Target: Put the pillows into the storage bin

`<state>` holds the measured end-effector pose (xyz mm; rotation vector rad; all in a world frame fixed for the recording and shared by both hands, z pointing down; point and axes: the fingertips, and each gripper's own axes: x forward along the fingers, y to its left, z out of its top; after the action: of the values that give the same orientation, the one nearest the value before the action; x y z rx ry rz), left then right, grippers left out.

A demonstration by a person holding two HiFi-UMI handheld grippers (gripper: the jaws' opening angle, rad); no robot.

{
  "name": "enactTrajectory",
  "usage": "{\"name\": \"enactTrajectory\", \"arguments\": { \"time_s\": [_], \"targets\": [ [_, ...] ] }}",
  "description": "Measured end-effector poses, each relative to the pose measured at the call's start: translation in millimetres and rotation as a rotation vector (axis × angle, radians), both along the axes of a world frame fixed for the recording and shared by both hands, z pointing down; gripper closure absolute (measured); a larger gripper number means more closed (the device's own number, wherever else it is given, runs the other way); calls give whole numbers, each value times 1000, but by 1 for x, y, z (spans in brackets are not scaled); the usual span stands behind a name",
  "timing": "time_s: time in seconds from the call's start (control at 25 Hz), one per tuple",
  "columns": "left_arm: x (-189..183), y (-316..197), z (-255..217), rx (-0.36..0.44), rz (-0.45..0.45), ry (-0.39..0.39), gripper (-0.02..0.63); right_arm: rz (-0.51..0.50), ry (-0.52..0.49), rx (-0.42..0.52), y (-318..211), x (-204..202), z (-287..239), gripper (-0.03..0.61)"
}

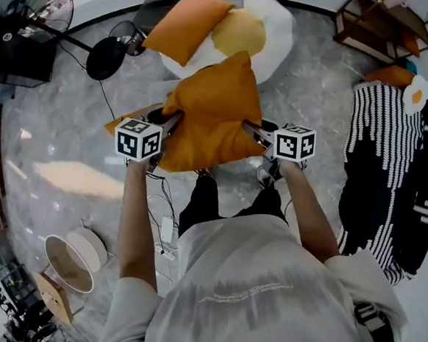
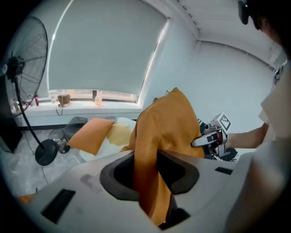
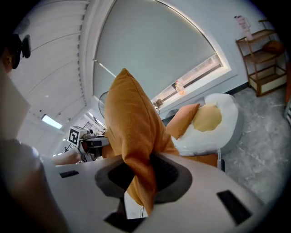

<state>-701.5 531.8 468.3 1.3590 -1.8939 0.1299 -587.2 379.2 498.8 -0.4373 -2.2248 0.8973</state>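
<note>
An orange pillow (image 1: 213,111) hangs in the air in front of the person, held between both grippers. My left gripper (image 1: 168,126) is shut on its left edge, and the fabric is pinched between the jaws (image 2: 148,173). My right gripper (image 1: 251,130) is shut on its right edge, with cloth bunched in its jaws (image 3: 143,175). A second orange pillow (image 1: 185,25) lies farther off on a large fried-egg cushion (image 1: 265,30). I cannot tell which thing is the storage bin.
A black floor fan (image 1: 109,57) stands at the far left and a wooden shelf (image 1: 379,17) at the far right. A black-and-white striped blanket (image 1: 391,167) lies on the right with a small egg cushion (image 1: 417,95). A round pale container (image 1: 70,263) sits at lower left. Cables cross the marble floor (image 1: 49,142).
</note>
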Motion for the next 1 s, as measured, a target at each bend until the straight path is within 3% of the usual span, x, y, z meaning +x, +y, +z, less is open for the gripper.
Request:
{"name": "enactTrajectory", "arguments": {
  "time_s": [0.16,0.52,1.0],
  "targets": [
    [-30,-6,45,1,116,101,494,113,69,-20,9,-13,38,477],
    [-70,2,153,-74,318,220,501,305,183,-155,58,-32,143,482],
    [-76,-15,328,-131,353,411,523,352,331,-176,49,-38,303,485]
  ]
}}
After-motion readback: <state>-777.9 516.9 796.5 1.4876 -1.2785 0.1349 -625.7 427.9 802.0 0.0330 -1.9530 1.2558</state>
